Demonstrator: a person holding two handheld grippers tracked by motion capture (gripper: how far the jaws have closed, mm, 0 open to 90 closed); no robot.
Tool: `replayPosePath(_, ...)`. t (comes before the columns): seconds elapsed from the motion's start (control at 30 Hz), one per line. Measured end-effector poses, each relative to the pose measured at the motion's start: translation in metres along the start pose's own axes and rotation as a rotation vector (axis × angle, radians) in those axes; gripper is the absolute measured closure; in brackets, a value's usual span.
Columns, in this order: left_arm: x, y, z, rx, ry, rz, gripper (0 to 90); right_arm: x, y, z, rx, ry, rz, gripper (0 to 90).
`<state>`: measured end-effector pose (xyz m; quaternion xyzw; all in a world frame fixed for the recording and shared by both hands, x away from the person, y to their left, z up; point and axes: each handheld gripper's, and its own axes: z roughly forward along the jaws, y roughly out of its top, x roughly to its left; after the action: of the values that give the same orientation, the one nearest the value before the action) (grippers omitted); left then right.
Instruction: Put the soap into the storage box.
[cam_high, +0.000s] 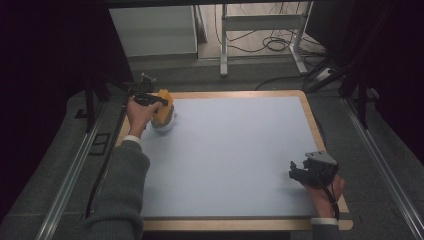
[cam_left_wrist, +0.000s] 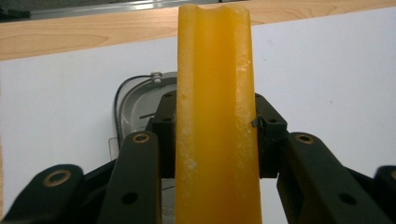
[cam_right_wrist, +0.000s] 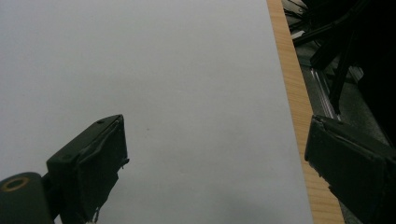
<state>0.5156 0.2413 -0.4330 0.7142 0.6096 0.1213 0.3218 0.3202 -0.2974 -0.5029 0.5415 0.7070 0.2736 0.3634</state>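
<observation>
the long yellow-orange grooved block runs off the bottom edge and hides most of the clear rounded container behind it, toward 9 o'clock; the container's contents can't be made out.

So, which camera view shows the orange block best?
The left gripper view shows it best: the orange block stands upright and close, clamped between the left tool jaws, with a groove down its face. The high view shows it small and far, at the table's far left corner. The right gripper view looks elsewhere.
</observation>
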Motion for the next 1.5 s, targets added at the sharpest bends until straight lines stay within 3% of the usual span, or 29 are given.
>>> replayPosePath(0.6,0.011,-0.008,0.022,0.024,0.022,-0.051,61.5,0.001,0.0,0.001,0.002,-0.002,-0.011,5.8)
replayPosePath(1.0,0.013,-0.011,0.033,0.057,0.04,-0.058,61.3,0.002,0.0,0.001,0.005,0.0,-0.014,5.8)
replayPosePath(1.07,0.011,-0.01,0.031,0.04,0.039,-0.054,57.9,0.001,0.0,0.001,0.005,-0.001,-0.011,5.8)
replayPosePath(1.17,0.009,-0.009,0.027,0.028,0.052,-0.045,44.6,0.001,0.0,0.001,0.006,-0.001,-0.01,5.8)
replayPosePath(1.3,0.012,-0.011,0.021,0.036,0.099,-0.027,28.3,0.002,0.001,0.001,0.006,-0.002,-0.017,5.8)
replayPosePath(1.4,0.014,-0.013,0.012,-0.006,0.1,-0.036,23.8,0.002,0.002,0.001,-0.001,0.002,-0.017,5.8)
replayPosePath(1.5,0.016,-0.015,0.002,-0.019,0.109,-0.01,20.5,0.003,0.002,0.001,0.0,0.005,-0.02,5.8)
